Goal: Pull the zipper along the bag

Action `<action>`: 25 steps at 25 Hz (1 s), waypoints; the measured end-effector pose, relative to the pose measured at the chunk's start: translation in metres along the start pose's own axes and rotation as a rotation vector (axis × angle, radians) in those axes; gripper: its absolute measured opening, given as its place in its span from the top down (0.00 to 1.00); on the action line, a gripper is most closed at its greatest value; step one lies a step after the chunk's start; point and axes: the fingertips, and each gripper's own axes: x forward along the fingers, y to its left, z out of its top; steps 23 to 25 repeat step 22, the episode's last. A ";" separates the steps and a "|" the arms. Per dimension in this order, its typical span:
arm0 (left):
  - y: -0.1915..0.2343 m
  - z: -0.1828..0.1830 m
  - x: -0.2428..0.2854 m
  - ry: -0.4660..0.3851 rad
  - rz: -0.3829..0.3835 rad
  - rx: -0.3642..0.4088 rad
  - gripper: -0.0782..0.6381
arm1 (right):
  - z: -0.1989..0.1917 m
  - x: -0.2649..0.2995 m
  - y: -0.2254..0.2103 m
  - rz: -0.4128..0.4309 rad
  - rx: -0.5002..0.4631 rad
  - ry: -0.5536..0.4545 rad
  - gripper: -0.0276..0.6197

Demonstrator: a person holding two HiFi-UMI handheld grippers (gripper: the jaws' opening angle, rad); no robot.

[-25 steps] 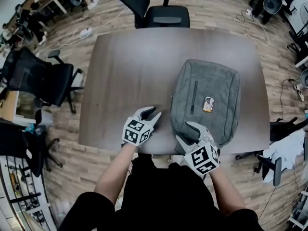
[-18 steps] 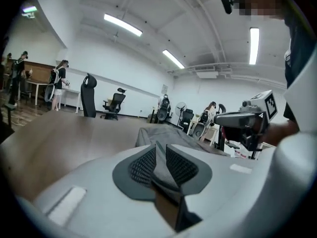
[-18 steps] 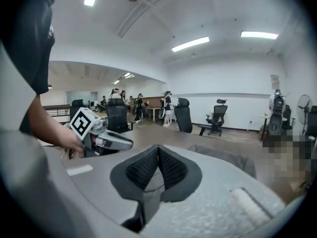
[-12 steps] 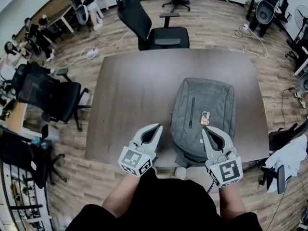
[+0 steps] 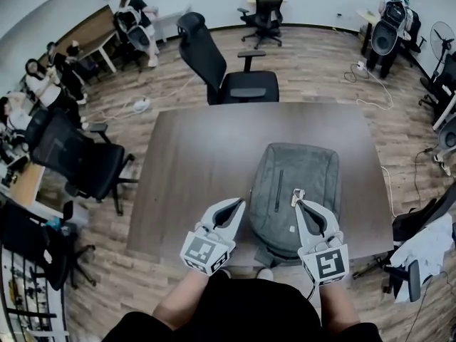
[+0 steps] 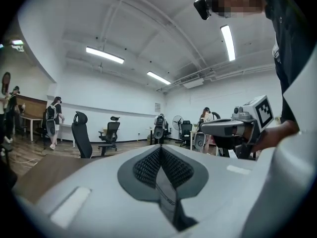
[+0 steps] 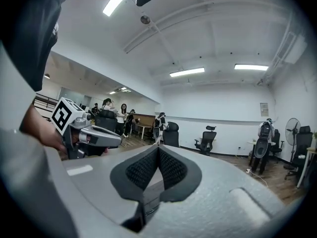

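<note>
A grey backpack (image 5: 313, 184) lies flat on the brown table (image 5: 192, 155), right of centre, with a dark front zipper (image 5: 276, 189) running along it and a small pale tag (image 5: 297, 194). In the head view my left gripper (image 5: 238, 203) hovers by the bag's near left corner, shut and empty. My right gripper (image 5: 299, 205) hovers over the bag's near part, also shut on nothing, its tip close to the tag. Both gripper views look level across the room; the pads meet in the left gripper (image 6: 159, 148) and in the right gripper (image 7: 158, 148). The bag is hidden there.
A black office chair (image 5: 231, 77) stands at the table's far edge and another (image 5: 78, 166) at its left. Several people sit at desks at the far left (image 5: 43, 80). More chairs (image 5: 388, 30) and floor cables are at the back right.
Both grippers went from open to shut. They rose from the table's near edge and now point forward side by side. The head view tilted up and shows more of the room.
</note>
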 end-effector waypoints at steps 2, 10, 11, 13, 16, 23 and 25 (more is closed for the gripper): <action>-0.001 -0.002 0.000 0.006 0.001 0.001 0.87 | -0.001 -0.001 -0.003 -0.007 0.010 0.005 0.96; 0.001 -0.002 0.004 0.004 0.020 0.018 0.87 | -0.010 -0.001 -0.012 -0.024 0.033 0.014 0.96; 0.001 -0.002 0.004 0.005 0.021 0.024 0.87 | -0.011 -0.002 -0.013 -0.029 0.034 0.014 0.96; 0.003 -0.006 0.005 0.007 0.022 0.035 0.87 | -0.012 -0.001 -0.015 -0.038 0.035 0.010 0.96; 0.007 -0.007 0.006 0.014 0.022 0.035 0.87 | -0.012 0.001 -0.018 -0.053 0.037 0.008 0.95; 0.007 -0.005 0.015 0.026 0.013 0.044 0.87 | -0.013 0.006 -0.026 -0.070 0.067 0.004 0.95; 0.007 -0.005 0.015 0.026 0.013 0.044 0.87 | -0.013 0.006 -0.026 -0.070 0.067 0.004 0.95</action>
